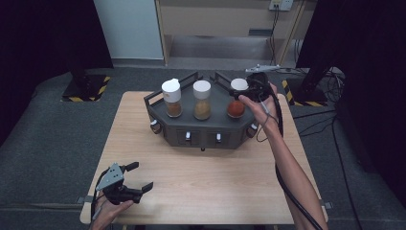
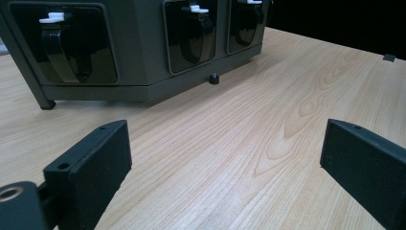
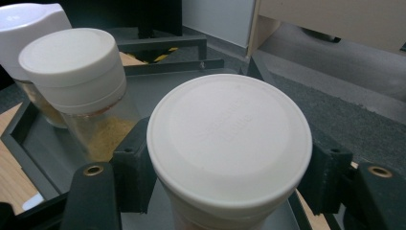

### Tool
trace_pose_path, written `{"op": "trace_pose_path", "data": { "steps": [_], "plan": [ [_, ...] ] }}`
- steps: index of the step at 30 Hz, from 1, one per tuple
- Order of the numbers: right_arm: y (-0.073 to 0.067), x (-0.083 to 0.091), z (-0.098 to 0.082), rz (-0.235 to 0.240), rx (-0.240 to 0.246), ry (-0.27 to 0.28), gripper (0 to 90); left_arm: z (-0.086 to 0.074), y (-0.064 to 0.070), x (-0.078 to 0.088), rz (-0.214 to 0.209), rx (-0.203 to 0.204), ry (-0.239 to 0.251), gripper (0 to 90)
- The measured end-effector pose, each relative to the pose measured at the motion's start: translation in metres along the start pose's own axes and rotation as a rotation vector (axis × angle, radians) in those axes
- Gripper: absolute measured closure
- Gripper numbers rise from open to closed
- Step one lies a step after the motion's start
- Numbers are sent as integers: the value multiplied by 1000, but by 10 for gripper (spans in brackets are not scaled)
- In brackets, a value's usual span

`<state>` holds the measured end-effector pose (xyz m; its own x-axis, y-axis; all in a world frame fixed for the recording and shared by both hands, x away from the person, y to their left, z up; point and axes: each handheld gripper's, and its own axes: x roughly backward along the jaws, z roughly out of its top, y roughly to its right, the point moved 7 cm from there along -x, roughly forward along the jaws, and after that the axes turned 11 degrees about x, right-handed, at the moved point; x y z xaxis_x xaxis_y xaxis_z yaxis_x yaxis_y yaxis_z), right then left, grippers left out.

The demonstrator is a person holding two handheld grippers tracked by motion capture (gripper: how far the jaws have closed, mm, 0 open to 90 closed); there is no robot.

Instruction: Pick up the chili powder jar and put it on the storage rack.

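Note:
A dark grey rack (image 1: 201, 132) stands at the back of the wooden table and carries three white-capped spice jars. The left jar (image 1: 172, 98) holds brown spice, the middle jar (image 1: 202, 100) yellow spice, the right jar (image 1: 236, 103) red spice. My right gripper (image 1: 249, 88) is shut on the red jar's white cap (image 3: 229, 139), one black pad on each side of it. The yellow jar (image 3: 81, 91) stands just beside it. My left gripper (image 1: 138, 178) rests open near the table's front left corner, nothing between its jaws (image 2: 225, 158).
The rack's front face (image 2: 139, 48) has recessed black levers with white tips, and a small knob (image 2: 214, 78) at its base. Bare wood lies between the rack and the left gripper. A cable trails from the right gripper along the forearm. Dark floor surrounds the table.

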<state>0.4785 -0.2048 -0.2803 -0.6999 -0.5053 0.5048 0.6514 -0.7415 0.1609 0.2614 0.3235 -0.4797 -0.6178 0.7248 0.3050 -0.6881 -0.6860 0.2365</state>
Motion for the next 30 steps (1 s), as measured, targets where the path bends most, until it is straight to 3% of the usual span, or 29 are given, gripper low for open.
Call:
{"op": "trace_pose_path", "data": {
  "steps": [25,30],
  "plan": [
    [1,-10,-10,12,-15,19,325,0,0,0,-1,-3,-1,26],
    [1,-9,-11,5,-12,24,240,0,0,0,-1,-4,-1,26]
  ]
}}
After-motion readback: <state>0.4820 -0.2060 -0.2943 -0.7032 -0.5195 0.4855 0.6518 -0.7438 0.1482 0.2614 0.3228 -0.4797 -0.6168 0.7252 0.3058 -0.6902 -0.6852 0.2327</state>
